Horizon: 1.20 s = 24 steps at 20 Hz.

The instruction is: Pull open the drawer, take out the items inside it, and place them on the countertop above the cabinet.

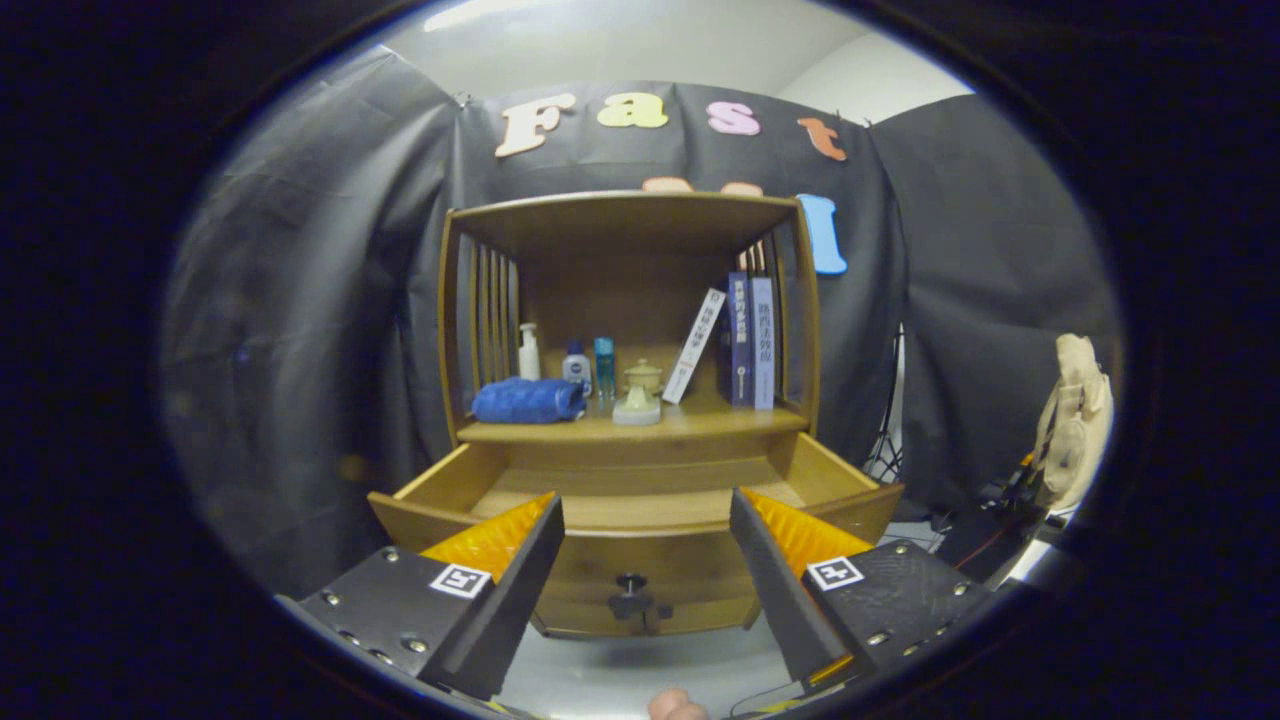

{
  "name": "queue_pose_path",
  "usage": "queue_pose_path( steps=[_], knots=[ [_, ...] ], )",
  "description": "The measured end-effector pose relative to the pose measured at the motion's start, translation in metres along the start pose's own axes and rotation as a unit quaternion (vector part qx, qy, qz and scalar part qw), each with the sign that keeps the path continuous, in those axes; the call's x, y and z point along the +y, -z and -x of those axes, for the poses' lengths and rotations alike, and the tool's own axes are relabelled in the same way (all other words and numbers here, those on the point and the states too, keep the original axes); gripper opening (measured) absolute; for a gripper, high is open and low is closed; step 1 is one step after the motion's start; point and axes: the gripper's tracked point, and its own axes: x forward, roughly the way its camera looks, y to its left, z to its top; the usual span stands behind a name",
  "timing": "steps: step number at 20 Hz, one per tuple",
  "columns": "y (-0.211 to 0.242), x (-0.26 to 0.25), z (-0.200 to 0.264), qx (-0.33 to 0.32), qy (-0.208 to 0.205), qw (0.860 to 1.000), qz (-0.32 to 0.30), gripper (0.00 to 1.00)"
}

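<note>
Gripper [645, 520] fingers are spread wide apart and hold nothing, and they hang in front of the wooden cabinet [630, 230], whose drawer [640, 500] is pulled out just below the countertop [690, 425]. From here the part of the drawer floor I can see looks bare, so anything left inside may be hiding low behind the drawer front with its dark knob [631, 590], and a blind reach could bump the front or miss. On the countertop, a rolled blue towel [528, 400], some books [750, 340], small bottles [565, 360] and a little lidded pot [641, 385] crowd the space, so setting another thing down there could knock one over.
</note>
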Motion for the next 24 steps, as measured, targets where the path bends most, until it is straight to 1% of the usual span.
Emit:
queue_pose_path(
  steps=[2,6,12,17,18,19,21,24],
  knots=[
    [0.018,0.006,-0.006,0.011,-0.008,1.0,-0.008,0.99],
    [0.049,0.016,-0.019,0.024,-0.019,1.0,0.003,0.99],
    [0.082,0.018,-0.047,0.045,-0.008,0.999,-0.001,0.99],
    [0.091,0.014,-0.071,0.047,0.002,0.999,-0.008,0.99],
    [0.096,0.012,-0.076,0.055,0.002,0.998,-0.007,0.99],
    [0.09,0.014,-0.07,0.041,0.002,0.999,-0.013,0.99],
    [0.089,0.012,-0.079,0.034,-0.003,0.999,-0.007,0.98],
    [0.088,0.007,-0.096,0.034,-0.016,0.999,-0.017,0.99]
  ],
)
